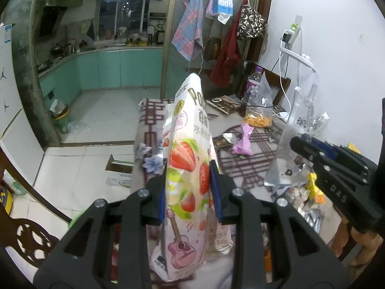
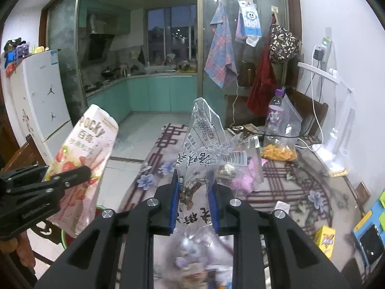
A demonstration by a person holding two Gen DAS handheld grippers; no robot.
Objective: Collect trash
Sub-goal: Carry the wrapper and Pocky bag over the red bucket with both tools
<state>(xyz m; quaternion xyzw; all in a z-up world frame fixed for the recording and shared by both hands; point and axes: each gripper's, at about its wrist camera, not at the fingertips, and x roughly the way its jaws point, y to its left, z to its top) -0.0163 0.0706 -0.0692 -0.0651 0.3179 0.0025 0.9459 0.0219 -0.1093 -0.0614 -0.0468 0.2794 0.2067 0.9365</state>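
At the far left stands a white fridge point(image 2: 36, 96), and beside it the tiled floor point(image 1: 79, 159) is open up to the kitchen doorway. A dark wooden chair point(image 1: 26, 236) and a small cardboard box point(image 1: 119, 168) stand on this floor near the left edge of the table point(image 2: 288, 180).

The left tool point(image 1: 189, 187) is clenched on a pink Pocky bag point(image 1: 185, 159) — it holds the bag upright, above the left edge of the table. In the right wrist view this bag sits over the floor side, just beside the table edge.

The right tool point(image 2: 193, 192) is clenched on a clear plastic wrapper point(image 2: 204, 144) with black print, lifted above the middle of the table.

More trash lies on the patterned cloth: a pink wrapper point(image 1: 241, 142) and a dark foil wrapper point(image 1: 221, 141) near the centre, then a clear bag with orange snacks point(image 2: 279, 149) and a plastic bottle point(image 2: 276, 106) behind it. Between the two tools the cloth is mostly bare — there is some room.

At the right edge stand a white desk lamp point(image 2: 336, 144) near the wall and a yellow box point(image 2: 324, 238) close to the near corner.
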